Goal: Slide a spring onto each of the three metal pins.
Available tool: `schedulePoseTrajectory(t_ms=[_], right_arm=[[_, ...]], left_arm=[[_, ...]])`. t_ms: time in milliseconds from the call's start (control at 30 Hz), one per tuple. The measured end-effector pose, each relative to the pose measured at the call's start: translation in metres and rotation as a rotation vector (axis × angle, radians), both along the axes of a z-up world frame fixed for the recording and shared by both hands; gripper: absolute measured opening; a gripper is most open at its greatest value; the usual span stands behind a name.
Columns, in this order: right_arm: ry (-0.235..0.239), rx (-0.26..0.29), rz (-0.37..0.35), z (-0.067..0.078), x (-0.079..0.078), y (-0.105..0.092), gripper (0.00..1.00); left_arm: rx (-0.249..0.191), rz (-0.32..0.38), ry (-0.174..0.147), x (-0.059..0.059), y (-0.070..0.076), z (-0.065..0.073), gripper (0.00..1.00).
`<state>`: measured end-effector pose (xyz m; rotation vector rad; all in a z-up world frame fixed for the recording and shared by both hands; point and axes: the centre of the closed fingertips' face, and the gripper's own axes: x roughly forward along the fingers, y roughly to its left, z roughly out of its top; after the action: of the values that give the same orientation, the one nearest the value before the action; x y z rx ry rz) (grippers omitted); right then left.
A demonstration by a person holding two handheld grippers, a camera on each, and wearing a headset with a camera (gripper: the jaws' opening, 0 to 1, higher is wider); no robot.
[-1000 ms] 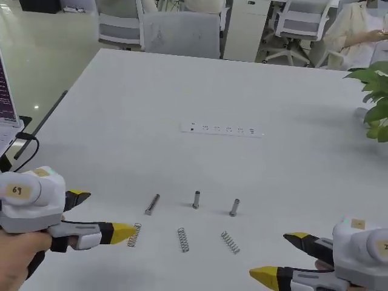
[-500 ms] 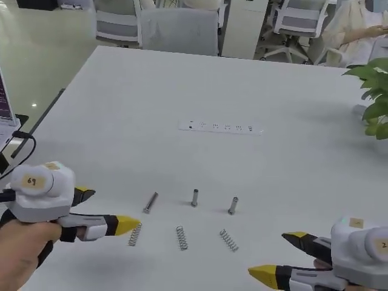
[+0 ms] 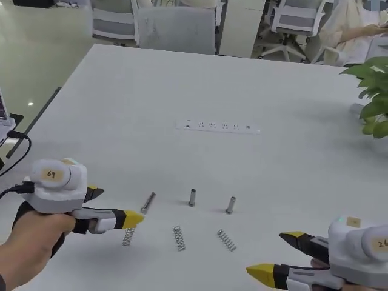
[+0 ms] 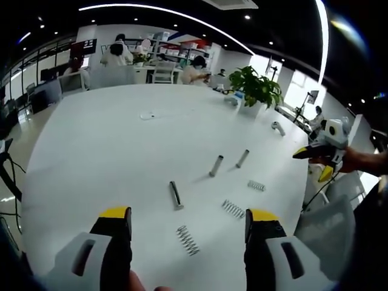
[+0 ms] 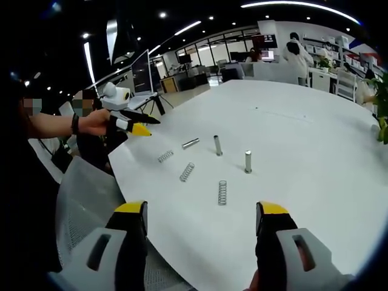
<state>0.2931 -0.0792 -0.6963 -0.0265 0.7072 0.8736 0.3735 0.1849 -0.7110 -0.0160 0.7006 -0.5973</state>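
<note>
Nearest the tabletop's near edge, our right gripper and left gripper both hang with fingers wide apart, holding nothing. The left one hovers close over the left spring. The middle spring and right spring lie alongside. Just beyond, the middle pin and right pin stand upright, and the left pin lies flat. We judge the springs light, squashy and prone to rolling: pinch mid-coil, gently.

White table, grey chairs behind (1 plant at right).
</note>
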Motion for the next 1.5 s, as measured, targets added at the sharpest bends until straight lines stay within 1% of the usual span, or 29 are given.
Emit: schedulePoseTrajectory(t_ms=[100,300,467,567,733,967,1100,1167,1233,1500], right_arm=[[0.001,0.000,-0.001,0.000,0.000,0.000,0.71],[0.003,0.000,-0.003,-0.001,0.001,0.000,0.70],[0.008,-0.002,-0.005,-0.003,0.001,-0.001,0.69],[0.012,-0.003,-0.003,-0.005,0.001,-0.001,0.69],[0.016,-0.003,-0.004,-0.006,0.000,-0.001,0.69],[0.021,-0.004,-0.003,-0.007,0.001,-0.001,0.69],[0.024,-0.003,-0.004,-0.008,0.001,-0.002,0.68],[0.027,-0.005,-0.005,-0.009,0.001,-0.002,0.68],[0.029,-0.006,-0.005,-0.009,0.001,-0.002,0.68],[0.035,-0.005,-0.008,-0.011,0.002,-0.003,0.68]], left_arm=[[0.009,0.003,0.007,0.005,-0.002,-0.004,0.71],[0.010,0.011,0.018,0.015,-0.006,-0.009,0.66],[0.014,0.007,0.028,0.020,-0.009,-0.015,0.63],[0.018,0.015,0.040,0.023,-0.009,-0.019,0.59],[0.012,0.040,0.060,0.030,-0.010,-0.026,0.54],[0.003,0.051,0.076,0.039,-0.017,-0.032,0.48],[0.002,0.062,0.094,0.042,-0.019,-0.038,0.44],[0.000,0.067,0.110,0.043,-0.021,-0.042,0.40],[-0.002,0.074,0.119,0.046,-0.022,-0.045,0.37],[0.018,0.084,0.157,0.053,-0.027,-0.058,0.26]])
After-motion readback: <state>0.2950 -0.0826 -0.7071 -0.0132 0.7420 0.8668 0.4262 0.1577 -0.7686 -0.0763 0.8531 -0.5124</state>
